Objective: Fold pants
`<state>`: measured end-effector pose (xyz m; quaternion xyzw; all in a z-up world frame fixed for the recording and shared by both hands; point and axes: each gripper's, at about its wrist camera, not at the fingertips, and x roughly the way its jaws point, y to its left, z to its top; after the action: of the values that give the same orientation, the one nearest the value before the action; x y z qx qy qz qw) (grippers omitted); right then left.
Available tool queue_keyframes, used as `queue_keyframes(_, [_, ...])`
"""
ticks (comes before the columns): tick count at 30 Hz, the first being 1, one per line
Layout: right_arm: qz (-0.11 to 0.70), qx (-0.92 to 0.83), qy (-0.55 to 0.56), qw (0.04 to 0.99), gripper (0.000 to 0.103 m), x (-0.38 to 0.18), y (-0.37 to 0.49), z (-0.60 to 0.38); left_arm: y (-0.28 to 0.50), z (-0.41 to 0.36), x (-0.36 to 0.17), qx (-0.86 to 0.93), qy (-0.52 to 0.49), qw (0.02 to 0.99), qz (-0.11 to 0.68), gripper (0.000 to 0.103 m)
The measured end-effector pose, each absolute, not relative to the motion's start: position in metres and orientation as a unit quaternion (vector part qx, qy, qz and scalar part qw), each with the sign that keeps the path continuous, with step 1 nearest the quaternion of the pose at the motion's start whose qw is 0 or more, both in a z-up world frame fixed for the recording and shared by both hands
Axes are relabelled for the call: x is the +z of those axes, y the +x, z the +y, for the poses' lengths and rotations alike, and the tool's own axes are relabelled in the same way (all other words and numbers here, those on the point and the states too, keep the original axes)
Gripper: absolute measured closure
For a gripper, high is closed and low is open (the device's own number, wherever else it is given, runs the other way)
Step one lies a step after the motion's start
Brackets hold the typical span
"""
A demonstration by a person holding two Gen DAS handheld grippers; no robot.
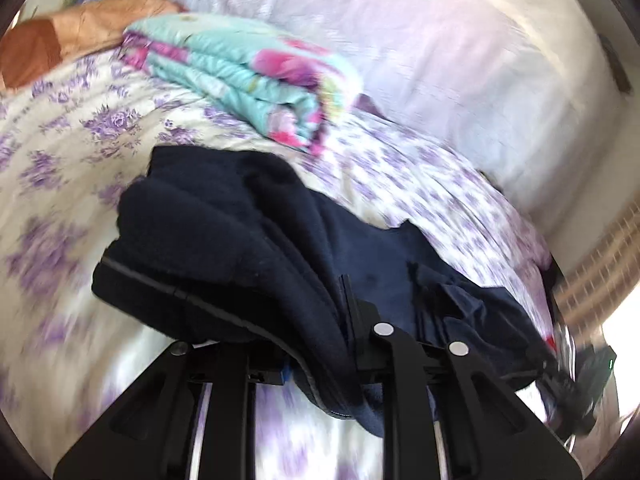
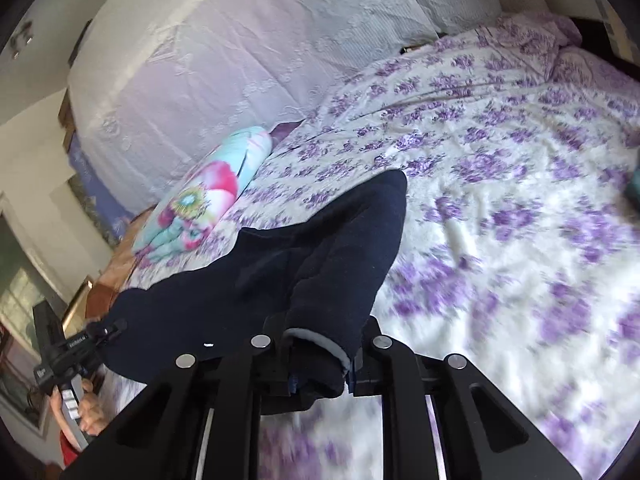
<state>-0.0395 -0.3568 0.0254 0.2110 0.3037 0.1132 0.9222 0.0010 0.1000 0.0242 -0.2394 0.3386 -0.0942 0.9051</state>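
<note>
Dark navy fleece pants [image 1: 224,248] hang bunched over the floral bed. My left gripper [image 1: 320,364] is shut on an edge of the pants and holds it up; the cloth drapes over and hides the fingertips. In the right wrist view the same pants [image 2: 304,248] stretch from my right gripper [image 2: 320,364] leftward toward the other gripper [image 2: 64,360]. My right gripper is shut on a pants edge with a grey lining showing. Both views are motion blurred.
A folded turquoise and pink floral blanket [image 1: 248,76] [image 2: 200,200] lies on the bed behind the pants. The white sheet with purple flowers [image 2: 520,200] spreads wide to the right. A white padded headboard or mattress [image 2: 240,60] stands behind.
</note>
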Motion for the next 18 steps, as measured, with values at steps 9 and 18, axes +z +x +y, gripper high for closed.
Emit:
queue_keyframes(9, [0.388,0.045,0.11,0.914,0.056,-0.015,-0.164,-0.403,-0.093,0.093,-0.037,-0.127,-0.244,0.874,0.401,0.078])
queue_keyframes(18, [0.269,0.036,-0.048,0.961,0.044,0.045,-0.218,-0.356,-0.14,0.095,0.012,-0.049,-0.192,0.913,0.357,0.023])
